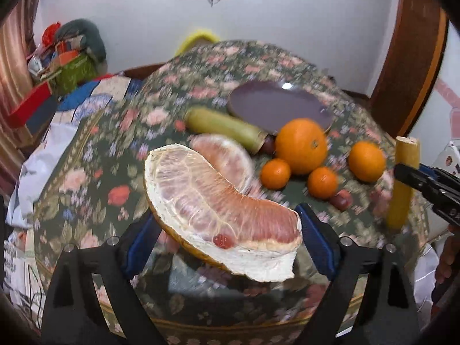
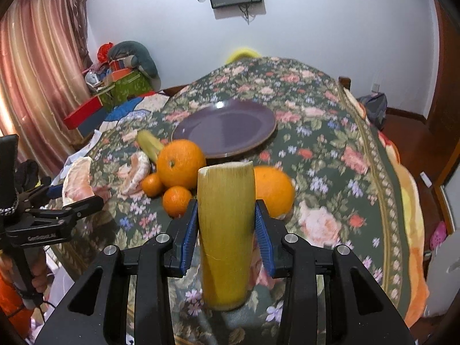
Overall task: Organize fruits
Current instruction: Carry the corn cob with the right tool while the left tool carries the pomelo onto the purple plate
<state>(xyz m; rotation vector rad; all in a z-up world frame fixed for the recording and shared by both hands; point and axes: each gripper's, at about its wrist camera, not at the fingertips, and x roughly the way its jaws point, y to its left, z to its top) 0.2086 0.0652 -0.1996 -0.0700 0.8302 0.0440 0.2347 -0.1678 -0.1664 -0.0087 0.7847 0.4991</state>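
Observation:
My left gripper (image 1: pixel 227 224) is shut on a pink pomelo wedge (image 1: pixel 212 210) and holds it above the table. My right gripper (image 2: pixel 227 215) is shut on a yellow sugarcane piece (image 2: pixel 225 230), held upright; it also shows in the left wrist view (image 1: pixel 402 184). A purple plate (image 2: pixel 227 128) lies at mid table. Before it lie a big orange (image 2: pixel 181 164), a second orange (image 2: pixel 273 189), two small mandarins (image 2: pixel 176 201), a second pomelo wedge (image 2: pixel 135 175) and a green sugarcane piece (image 2: pixel 149 143). Small dark red fruits (image 1: pixel 340 199) lie among them.
The round table has a floral cloth (image 2: pixel 330 149). Boxes and bags (image 2: pixel 120 83) are piled at the back left by a curtain (image 2: pixel 37 72). A yellow chair back (image 2: pixel 241 53) stands behind the table.

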